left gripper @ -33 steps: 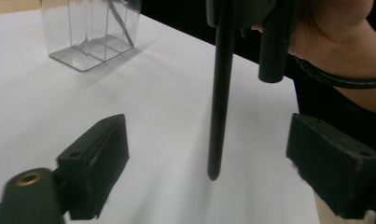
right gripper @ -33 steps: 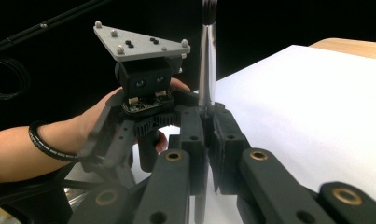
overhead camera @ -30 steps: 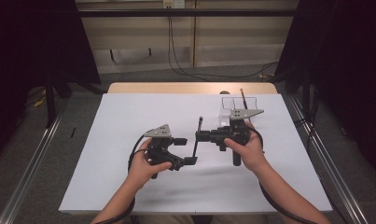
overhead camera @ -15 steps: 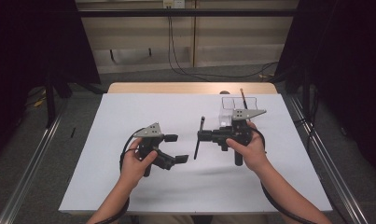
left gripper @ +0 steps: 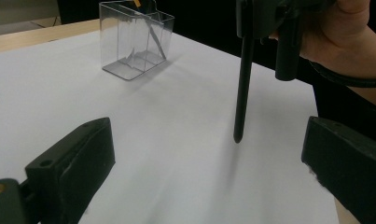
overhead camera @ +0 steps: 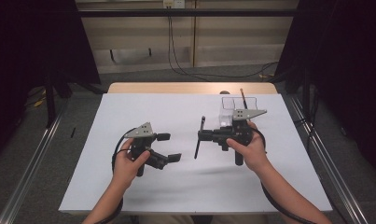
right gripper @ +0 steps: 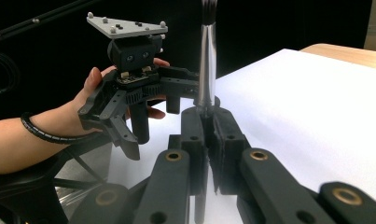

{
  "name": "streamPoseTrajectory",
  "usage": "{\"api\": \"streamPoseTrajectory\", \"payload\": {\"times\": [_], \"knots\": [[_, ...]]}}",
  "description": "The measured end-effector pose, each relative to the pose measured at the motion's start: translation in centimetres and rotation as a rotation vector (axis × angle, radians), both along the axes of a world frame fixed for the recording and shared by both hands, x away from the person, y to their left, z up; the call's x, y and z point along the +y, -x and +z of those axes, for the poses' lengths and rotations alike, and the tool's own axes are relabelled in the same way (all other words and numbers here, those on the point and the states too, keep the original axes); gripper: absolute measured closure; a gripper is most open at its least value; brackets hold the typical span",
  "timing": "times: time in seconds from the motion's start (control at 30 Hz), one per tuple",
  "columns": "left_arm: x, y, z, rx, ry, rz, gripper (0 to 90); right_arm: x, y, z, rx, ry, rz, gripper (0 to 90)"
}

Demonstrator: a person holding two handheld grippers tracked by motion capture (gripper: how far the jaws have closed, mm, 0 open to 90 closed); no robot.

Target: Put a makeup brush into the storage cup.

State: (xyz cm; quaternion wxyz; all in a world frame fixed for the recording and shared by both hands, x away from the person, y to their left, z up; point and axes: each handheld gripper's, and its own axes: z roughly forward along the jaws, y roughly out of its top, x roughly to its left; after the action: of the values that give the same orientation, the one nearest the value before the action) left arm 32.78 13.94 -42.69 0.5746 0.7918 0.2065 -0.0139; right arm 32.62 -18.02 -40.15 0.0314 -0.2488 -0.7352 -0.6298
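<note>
**Ana:** Claws first: the right gripper (overhead camera: pixel 205 136) is clamped on a black pen (overhead camera: pixel 199 138), jaws pressed together around its barrel, which the right gripper view shows plainly (right gripper: pixel 205 88). The left gripper (overhead camera: pixel 169 147) stands with its jaws wide apart and nothing between them.

**Ben:** And what changed in the last second?

**Ana:** The left one backed off. Earlier it sat close beside the pen, nearly at the other gripper's tips; now it has slid toward eight o'clock on the white table (overhead camera: pixel 176 116), leaving a clear gap. The right hand stayed put, and the pen hangs as it did, roughly upright with its tip just above the sheet.

**Ben:** So a hand-over finished?

**Ana:** That's my reading: the pen now belongs to the right gripper alone, and the left is clearing out of the way.

**Ben:** Where would the pen go?

**Ana:** Likely the clear holder (overhead camera: pixel 232 109), at about one o'clock from the pen, near the table's far edge. It already carries one slim stick, leaning. From the left gripper view the holder (left gripper: pixel 136 39) sits at eleven o'clock, well beyond the hanging pen (left gripper: pixel 244 84).
</note>
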Motion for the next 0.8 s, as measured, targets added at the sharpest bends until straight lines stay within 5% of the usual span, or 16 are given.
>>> {"api": "streamPoseTrajectory", "payload": {"times": [0.8], "knots": [[4.1,0.4,0.2,-0.033,-0.024,0.071,2.4,-0.2,0.1,0.1,-0.006,0.002,0.000,85.2]]}}
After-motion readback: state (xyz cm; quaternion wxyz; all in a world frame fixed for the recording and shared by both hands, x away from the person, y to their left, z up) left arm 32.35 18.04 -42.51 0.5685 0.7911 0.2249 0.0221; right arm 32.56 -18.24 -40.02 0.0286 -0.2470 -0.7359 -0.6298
